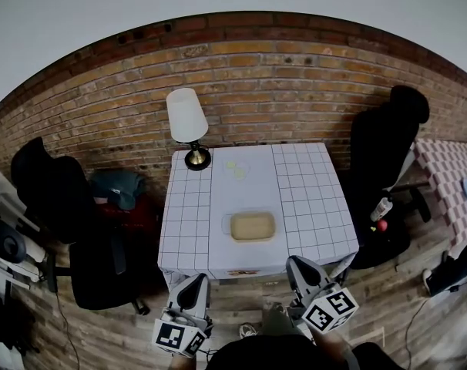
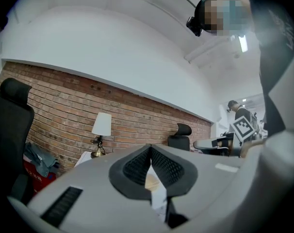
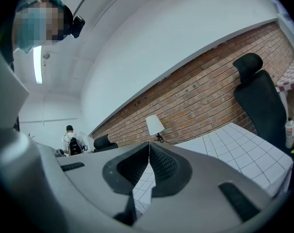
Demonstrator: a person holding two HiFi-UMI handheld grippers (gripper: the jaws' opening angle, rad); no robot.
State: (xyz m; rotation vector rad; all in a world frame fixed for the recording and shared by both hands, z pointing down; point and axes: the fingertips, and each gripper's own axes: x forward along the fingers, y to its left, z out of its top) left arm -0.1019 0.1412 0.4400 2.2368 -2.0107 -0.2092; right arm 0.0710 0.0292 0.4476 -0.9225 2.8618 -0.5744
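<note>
Both grippers are held low in front of a small table (image 1: 310,206) covered with a white gridded cloth. My left gripper (image 1: 194,281) is shut with nothing in it, its tips just short of the table's near edge. My right gripper (image 1: 298,263) is also shut and empty, near the front right corner. In the left gripper view the left gripper (image 2: 150,150) has its ribbed pads pressed together, and in the right gripper view so does the right gripper (image 3: 149,147). A shallow tan tray (image 1: 252,227) lies on the plain middle strip, nearest both grippers. Two small pale round pieces (image 1: 235,168) lie further back.
A table lamp (image 1: 186,123) with a white shade stands at the table's back left corner, before a brick wall (image 1: 295,83). Black office chairs stand left (image 1: 60,199) and right (image 1: 388,149). A bottle (image 1: 381,207) sits by the right chair. A checkered table (image 1: 449,179) is far right.
</note>
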